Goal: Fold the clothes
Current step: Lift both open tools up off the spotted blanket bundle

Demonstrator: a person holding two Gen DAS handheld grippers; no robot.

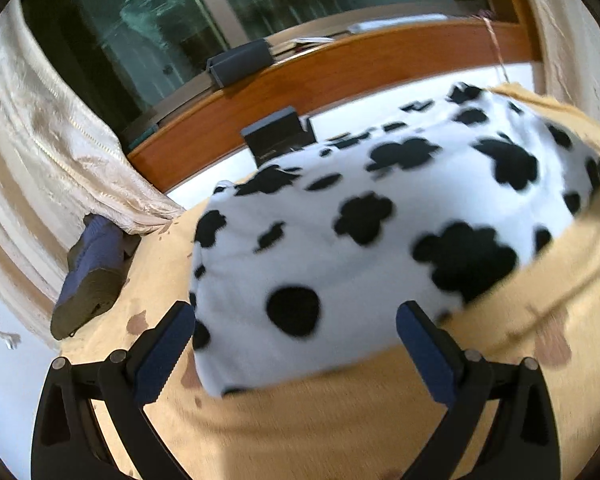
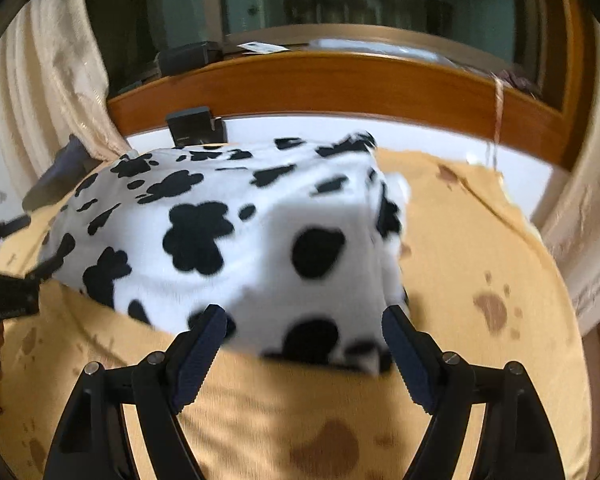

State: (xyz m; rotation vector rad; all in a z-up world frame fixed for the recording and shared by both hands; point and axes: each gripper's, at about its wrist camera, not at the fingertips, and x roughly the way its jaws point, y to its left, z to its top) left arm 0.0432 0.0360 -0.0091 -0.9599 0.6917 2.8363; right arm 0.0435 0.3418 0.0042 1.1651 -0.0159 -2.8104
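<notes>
Left wrist: garment (image 1: 340, 248) lay just ahead between left tool (image 1: 296, 344) fingers, spread apart; right tool (image 2: 304, 340) likewise.

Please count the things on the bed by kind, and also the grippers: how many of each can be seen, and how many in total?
Cow-print garment: 1
Yellow paw-print blanket under it: 1
Dark box near the headboard: 1
Blue slipper at the blanket's edge: 1
Grippers, both open and empty: 2, left gripper and right gripper
Total: 6
</notes>
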